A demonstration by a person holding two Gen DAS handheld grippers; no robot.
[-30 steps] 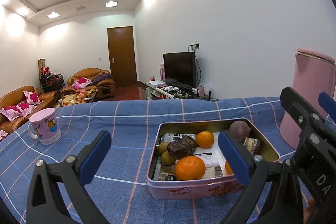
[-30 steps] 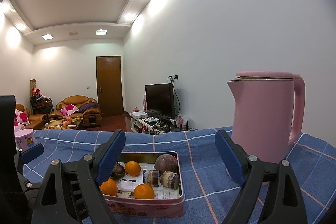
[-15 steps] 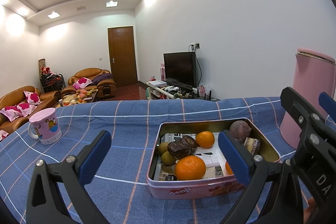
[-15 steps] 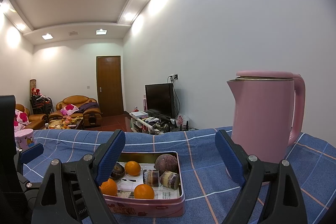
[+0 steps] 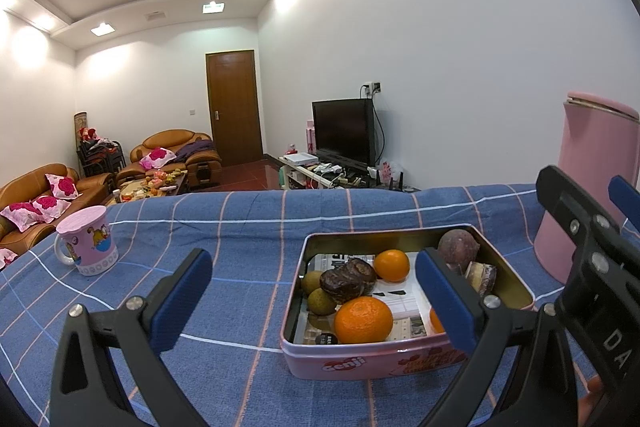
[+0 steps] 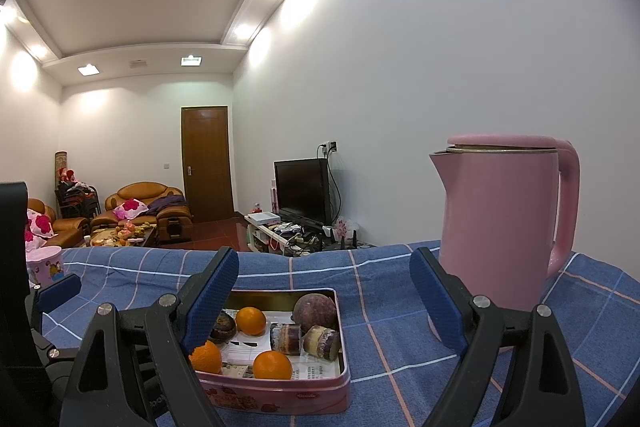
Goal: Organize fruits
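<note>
A pink tin (image 5: 360,363) stands on the blue checked cloth and also shows in the right wrist view (image 6: 280,395). It holds oranges (image 5: 363,319) (image 6: 251,320), small green fruits (image 5: 321,301), a dark wrinkled fruit (image 5: 347,281), a round purple fruit (image 5: 458,249) (image 6: 314,309) and cut purple pieces (image 6: 285,338). My left gripper (image 5: 312,301) is open and empty, hovering just in front of the tin. My right gripper (image 6: 324,305) is open and empty, above the tin's near right side.
A tall pink kettle (image 6: 500,227) stands right of the tin, also in the left wrist view (image 5: 588,187). A pink cartoon mug (image 5: 86,245) stands at the far left of the cloth. Sofas, a door and a television lie beyond the table edge.
</note>
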